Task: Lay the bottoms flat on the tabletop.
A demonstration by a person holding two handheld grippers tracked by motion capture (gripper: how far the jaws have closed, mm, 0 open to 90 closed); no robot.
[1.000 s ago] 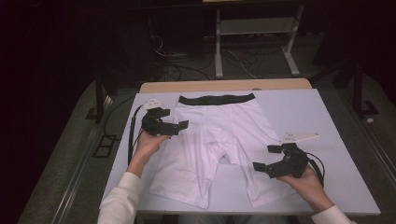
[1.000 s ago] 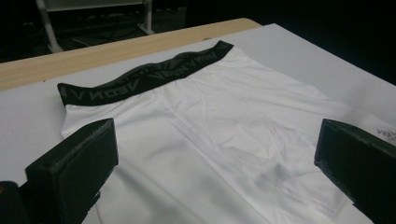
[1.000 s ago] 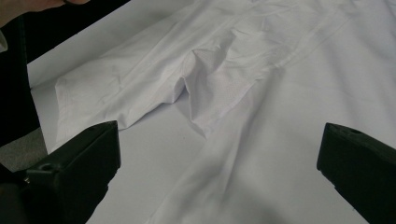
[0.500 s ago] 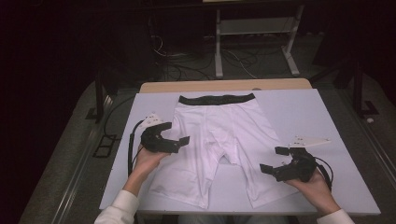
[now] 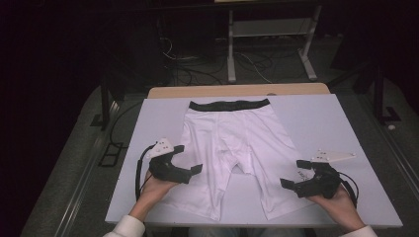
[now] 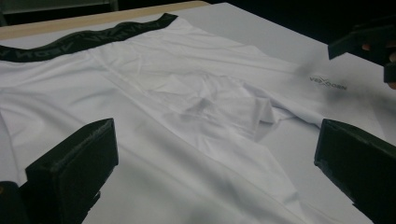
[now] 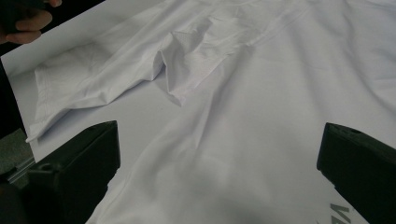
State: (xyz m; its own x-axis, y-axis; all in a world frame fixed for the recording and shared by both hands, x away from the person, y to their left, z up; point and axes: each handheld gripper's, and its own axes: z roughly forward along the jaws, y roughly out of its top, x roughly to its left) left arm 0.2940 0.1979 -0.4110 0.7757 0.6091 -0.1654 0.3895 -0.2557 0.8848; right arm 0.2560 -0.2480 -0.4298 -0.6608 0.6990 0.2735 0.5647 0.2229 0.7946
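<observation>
White shorts (image 5: pixel 232 148) with a black waistband (image 5: pixel 230 104) lay flat on the desk (image 5: pixel 321 123) between the claws. The left claw (image 5: pixel 187 159) and right claw (image 5: pixel 294 174) were both wide open, holding nothing. Grey mirrored writing (image 6: pixel 328 83) on one leg, near the right claw, was too blurry to read.

Both drawn down the high view toward its bottom edge over the last second: left gripper (image 5: pixel 187 159) from the upper left of the white shorts (image 5: pixel 237 148) to the lower left leg, right gripper (image 5: pixel 295 174) slightly lower beside the right leg.

white boxer briefs (image 5: pixel 234 143), flat, waistband far
</observation>
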